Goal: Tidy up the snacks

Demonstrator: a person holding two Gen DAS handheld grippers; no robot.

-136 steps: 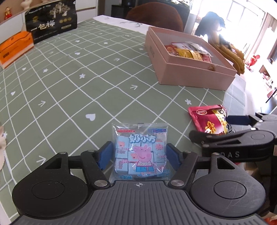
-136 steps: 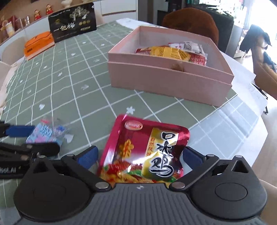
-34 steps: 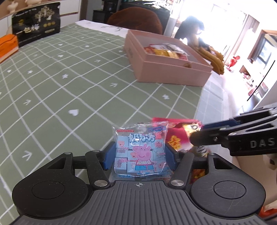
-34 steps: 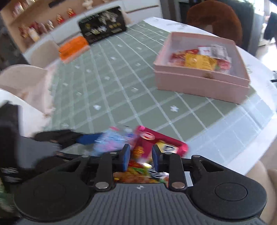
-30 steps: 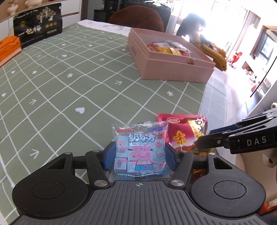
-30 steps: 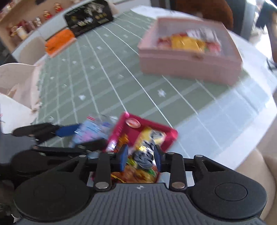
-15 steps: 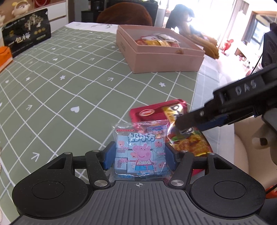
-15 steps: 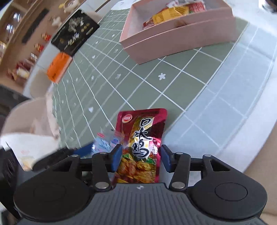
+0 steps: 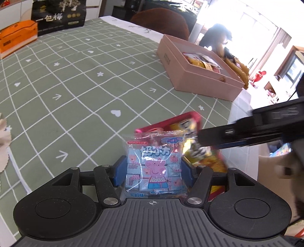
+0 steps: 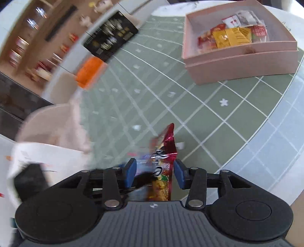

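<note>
My left gripper [image 9: 153, 169] is shut on a blue Peppa Pig snack bag [image 9: 154, 159] and holds it above the green checked tablecloth [image 9: 76, 91]. My right gripper [image 10: 154, 173] has its blue pads apart around a red chicken snack packet [image 10: 163, 161], which sits tilted on edge between them; the view is blurred. The red packet [image 9: 191, 133] also shows just behind the blue bag in the left wrist view, with the right gripper's arm [image 9: 247, 129] reaching in from the right. The pink box [image 10: 241, 62] with several snacks inside stands at the far right.
An orange box [image 9: 17, 38] and a black bag with Chinese writing [image 9: 58, 15] stand at the table's far left. The table edge [image 10: 275, 136] runs near the right gripper. A pale chair [image 10: 55, 125] stands left of the table.
My right gripper has swung and rolled, lifting the red packet, which now stands on edge between its pads. My left gripper keeps hold of the blue bag and has turned left.
</note>
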